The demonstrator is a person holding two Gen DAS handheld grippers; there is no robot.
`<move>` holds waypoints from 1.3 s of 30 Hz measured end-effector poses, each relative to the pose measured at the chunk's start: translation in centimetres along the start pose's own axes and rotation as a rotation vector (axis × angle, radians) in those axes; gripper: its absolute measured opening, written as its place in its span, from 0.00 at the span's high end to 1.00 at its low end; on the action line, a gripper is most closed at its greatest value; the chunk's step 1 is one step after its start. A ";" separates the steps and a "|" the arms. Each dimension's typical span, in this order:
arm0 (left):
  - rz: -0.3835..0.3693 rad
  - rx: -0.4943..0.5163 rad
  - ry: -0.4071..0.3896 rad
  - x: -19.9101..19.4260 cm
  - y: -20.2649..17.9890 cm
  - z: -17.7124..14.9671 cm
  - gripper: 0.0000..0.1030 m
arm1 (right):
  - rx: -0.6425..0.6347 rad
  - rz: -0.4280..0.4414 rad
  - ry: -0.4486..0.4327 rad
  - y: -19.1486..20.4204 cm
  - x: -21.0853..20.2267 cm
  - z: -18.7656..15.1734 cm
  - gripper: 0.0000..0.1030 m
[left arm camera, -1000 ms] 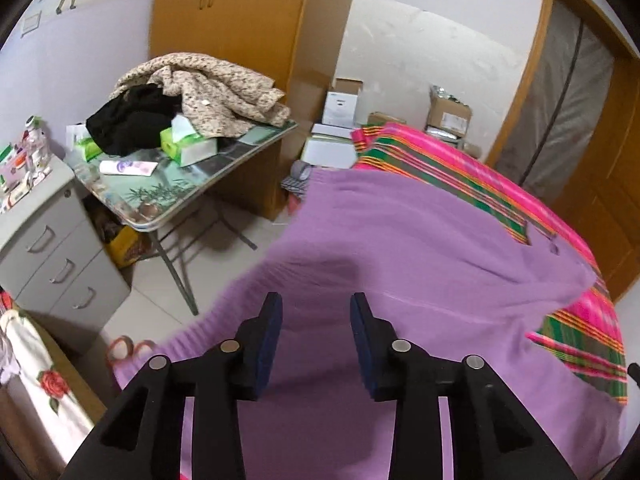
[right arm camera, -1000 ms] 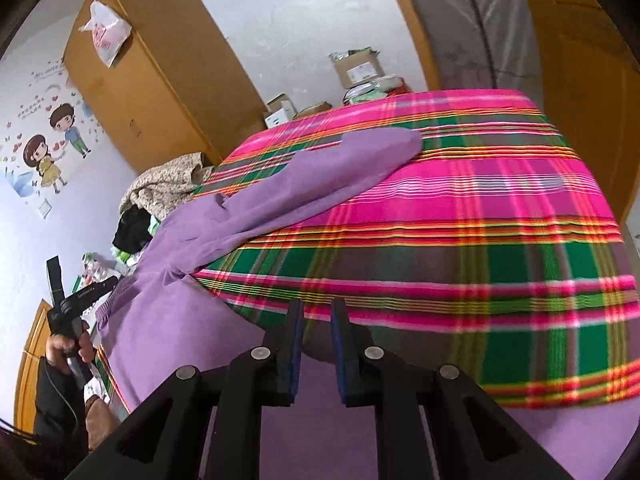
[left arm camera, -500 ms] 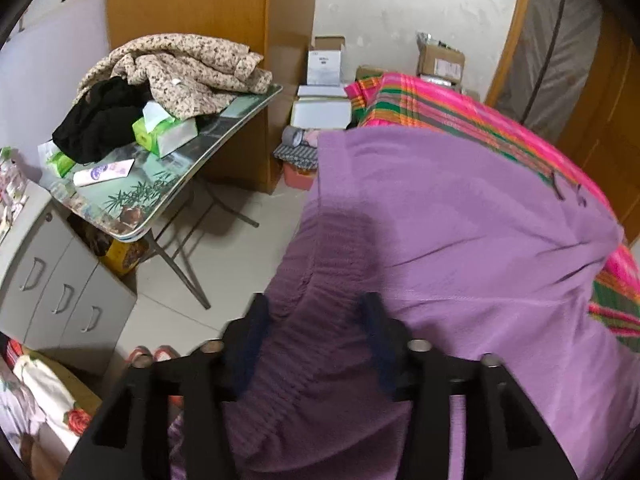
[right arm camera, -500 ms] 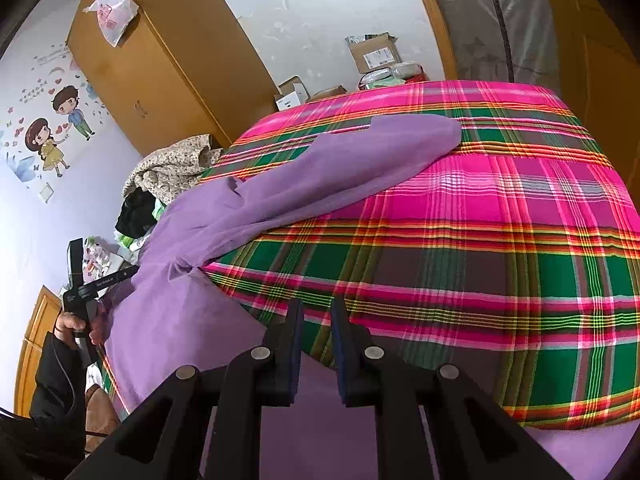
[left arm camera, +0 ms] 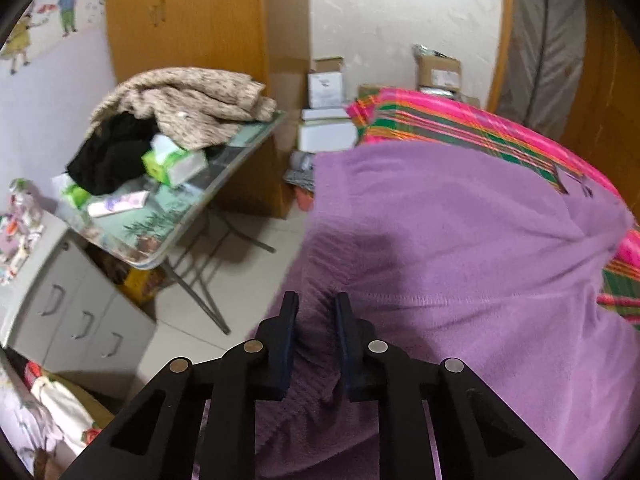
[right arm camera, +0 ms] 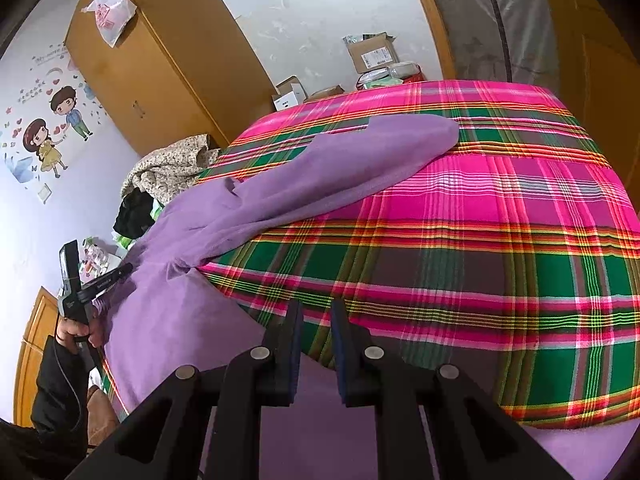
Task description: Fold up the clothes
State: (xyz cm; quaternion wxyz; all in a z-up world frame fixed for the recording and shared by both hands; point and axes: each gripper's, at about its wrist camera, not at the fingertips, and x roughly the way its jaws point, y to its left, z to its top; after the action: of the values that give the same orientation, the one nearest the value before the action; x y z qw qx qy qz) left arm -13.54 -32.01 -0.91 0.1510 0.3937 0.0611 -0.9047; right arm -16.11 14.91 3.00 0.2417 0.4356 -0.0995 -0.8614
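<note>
A purple fleece garment [left arm camera: 460,248] lies spread on a plaid bedspread [right arm camera: 500,240], the left gripper [left arm camera: 316,312] closing on its ribbed hem, the right gripper [right arm camera: 316,320] pinching purple cloth; both corners should probably lift evenly for a straight fold.

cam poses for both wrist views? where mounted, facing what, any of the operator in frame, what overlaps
Left wrist: on the left gripper, angled down at the purple garment's ribbed hem, jaws closing on it; folding table beyond. No body visible.
Right wrist: on the right gripper, angled down across the plaid bedspread; person's left hand shows.
Shared: garment, bedspread, wardrobe.
</note>
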 end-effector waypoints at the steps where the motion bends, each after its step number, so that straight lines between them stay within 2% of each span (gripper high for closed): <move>1: 0.012 -0.009 -0.003 0.1 0.2 0.2 0.82 | 0.002 0.001 0.000 -0.1 0.0 0.0 0.86; 5: 0.024 -0.033 0.034 1.4 0.8 0.6 0.82 | 0.014 0.001 -0.002 -0.6 -0.2 -0.1 0.86; 8: 0.013 -0.049 0.034 0.9 1.1 0.6 0.75 | 0.025 -0.002 -0.011 -1.0 -0.5 0.0 0.86; 16: -0.006 -0.179 -0.062 -4.3 2.4 -0.3 0.74 | 0.048 0.007 -0.030 -1.5 -1.4 -0.3 0.83; 22: -0.120 -0.137 -0.104 -8.1 -2.5 -1.4 0.73 | 0.093 0.020 -0.052 -2.4 -2.5 -0.4 0.82; 25: -0.209 -0.108 -0.098 -9.0 -6.2 -2.0 0.73 | 0.127 0.029 -0.071 -3.1 -3.3 -0.2 0.82; 30: -0.318 -0.048 -0.073 -9.9 -12.2 -2.7 0.73 | 0.157 0.032 -0.105 -4.0 -4.8 -0.2 0.82; 35: -0.361 -0.007 -0.053 -10.8 -16.6 -3.5 0.73 | 0.164 0.035 -0.122 -4.4 -5.5 -0.7 0.82; 39: -0.350 0.014 -0.039 -11.1 -18.3 -3.6 0.73 | 0.151 0.035 -0.141 -4.4 -6.1 -1.1 0.82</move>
State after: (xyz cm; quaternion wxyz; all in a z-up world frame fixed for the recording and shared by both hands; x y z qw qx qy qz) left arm -9.74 -11.37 4.57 -0.0105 0.3602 0.1197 -0.9251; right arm -13.60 21.87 4.95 0.2156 0.3893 -0.1887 -0.8754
